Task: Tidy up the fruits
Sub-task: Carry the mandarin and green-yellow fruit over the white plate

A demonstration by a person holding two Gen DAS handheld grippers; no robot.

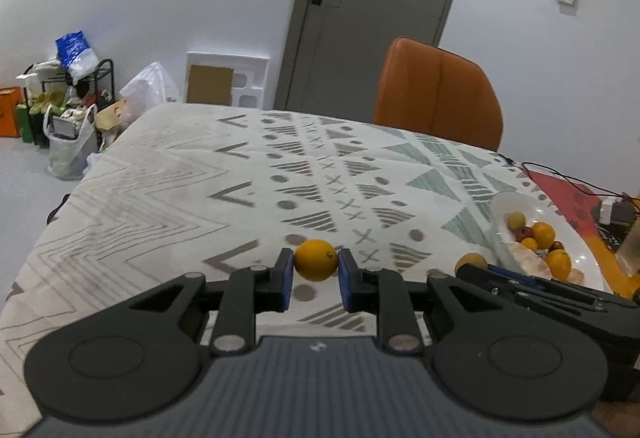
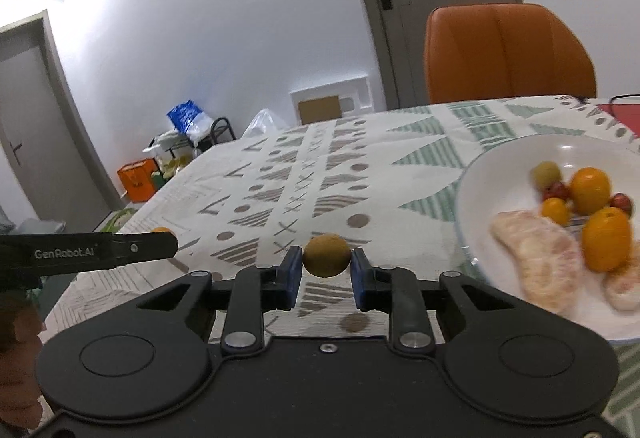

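In the left wrist view, the left claw (image 1: pixel 316 280) sits low in the centre of the frame, its blue pads (image 1: pixel 286 278) pinching a yellow-orange citrus fruit (image 1: pixel 316 260) above the patterned surface (image 1: pixel 180 178). At the lower right, the right claw (image 1: pixel 476 265) reaches in, gripping a small brownish round fruit (image 1: pixel 472 262) just beside the rim of a white plate (image 1: pixel 516 202), which holds several orange, yellow and red fruits plus pale peeled segments. An orange chair (image 1: pixel 438 94) stands at the far edge, upper right. In the right wrist view, the right claw (image 2: pixel 326 270) pinches the brownish round fruit (image 2: pixel 326 255) at centre frame, over the surface (image 2: pixel 280 178). The plate (image 2: pixel 480 178) lies at the right edge, near the claw. At the left, the left claw's black finger (image 2: pixel 144 246) juts in, with a sliver of the citrus fruit (image 2: pixel 162 229) peeking above it.
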